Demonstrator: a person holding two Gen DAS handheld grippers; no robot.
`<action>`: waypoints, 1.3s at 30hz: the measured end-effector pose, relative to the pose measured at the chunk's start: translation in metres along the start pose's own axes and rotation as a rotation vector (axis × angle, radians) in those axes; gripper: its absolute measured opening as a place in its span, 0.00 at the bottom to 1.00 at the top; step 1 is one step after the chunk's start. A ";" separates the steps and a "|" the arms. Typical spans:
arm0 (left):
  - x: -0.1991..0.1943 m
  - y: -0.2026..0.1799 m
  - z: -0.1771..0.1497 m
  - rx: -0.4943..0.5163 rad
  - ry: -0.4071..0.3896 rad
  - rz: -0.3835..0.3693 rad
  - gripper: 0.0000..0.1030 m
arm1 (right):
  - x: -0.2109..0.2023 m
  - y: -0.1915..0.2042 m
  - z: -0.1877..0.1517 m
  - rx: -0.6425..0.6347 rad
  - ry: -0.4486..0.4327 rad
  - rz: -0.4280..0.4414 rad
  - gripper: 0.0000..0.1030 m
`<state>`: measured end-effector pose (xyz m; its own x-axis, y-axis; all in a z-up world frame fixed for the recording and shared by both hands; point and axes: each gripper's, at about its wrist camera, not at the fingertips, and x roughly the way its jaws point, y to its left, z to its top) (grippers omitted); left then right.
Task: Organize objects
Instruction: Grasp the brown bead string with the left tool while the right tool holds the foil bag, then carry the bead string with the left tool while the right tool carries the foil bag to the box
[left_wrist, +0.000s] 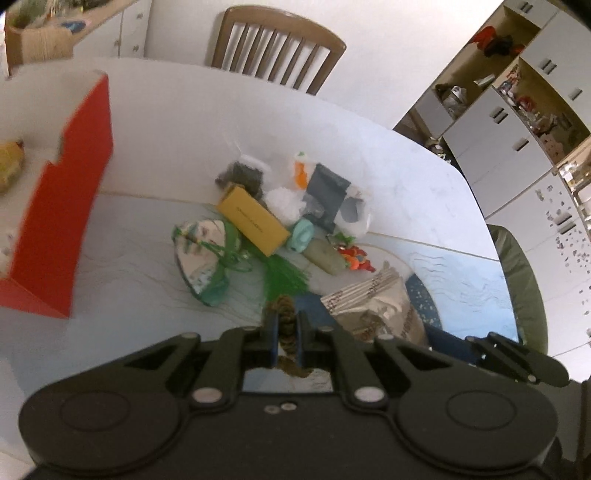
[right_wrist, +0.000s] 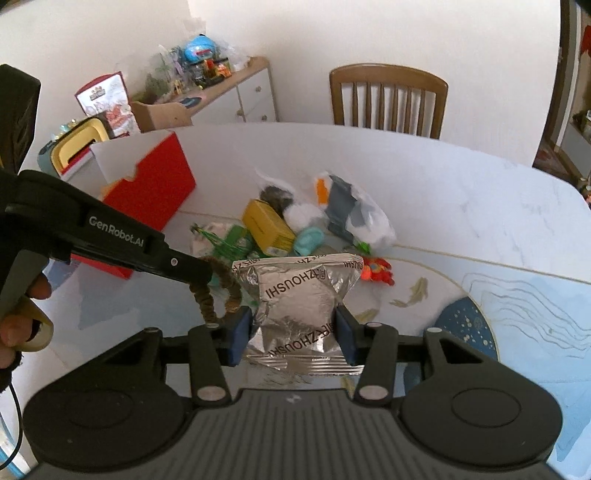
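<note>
My left gripper (left_wrist: 287, 325) is shut on a brown fabric hair tie (left_wrist: 287, 332), which hangs as a loop (right_wrist: 218, 291) below its tip in the right wrist view. My right gripper (right_wrist: 293, 328) is shut on a silver foil snack packet (right_wrist: 299, 295), held above the table. That packet (left_wrist: 376, 306) shows to the right in the left wrist view. Farther back lies a pile of small objects: a yellow box (left_wrist: 253, 219), a teal item (left_wrist: 301, 234), a green-tasselled fan (left_wrist: 207, 254), an orange-red toy (left_wrist: 356, 258) and plastic bags (left_wrist: 332, 195). An open red box (left_wrist: 62, 206) stands at the left.
The white table (left_wrist: 406, 166) carries a pale blue patterned mat (right_wrist: 535, 314). A wooden chair (right_wrist: 388, 99) stands at the far side. A person's hand (right_wrist: 22, 314) holds the left gripper's handle. A cluttered sideboard (right_wrist: 221, 88) and shelves (left_wrist: 517, 92) line the walls.
</note>
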<state>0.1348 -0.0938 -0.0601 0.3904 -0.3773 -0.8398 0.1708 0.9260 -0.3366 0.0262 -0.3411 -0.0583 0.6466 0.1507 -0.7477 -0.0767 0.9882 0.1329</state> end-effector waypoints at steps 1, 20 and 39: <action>-0.005 0.001 0.001 0.006 -0.004 -0.005 0.07 | -0.001 0.003 0.001 0.000 -0.001 -0.001 0.46; -0.099 0.064 0.036 0.092 -0.089 0.040 0.07 | -0.009 0.097 0.059 -0.018 -0.055 0.054 0.46; -0.147 0.187 0.082 0.069 -0.152 0.183 0.07 | 0.049 0.222 0.131 -0.098 -0.050 0.107 0.46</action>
<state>0.1836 0.1336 0.0357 0.5516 -0.2054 -0.8084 0.1437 0.9781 -0.1504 0.1401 -0.1177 0.0199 0.6673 0.2561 -0.6994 -0.2196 0.9649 0.1438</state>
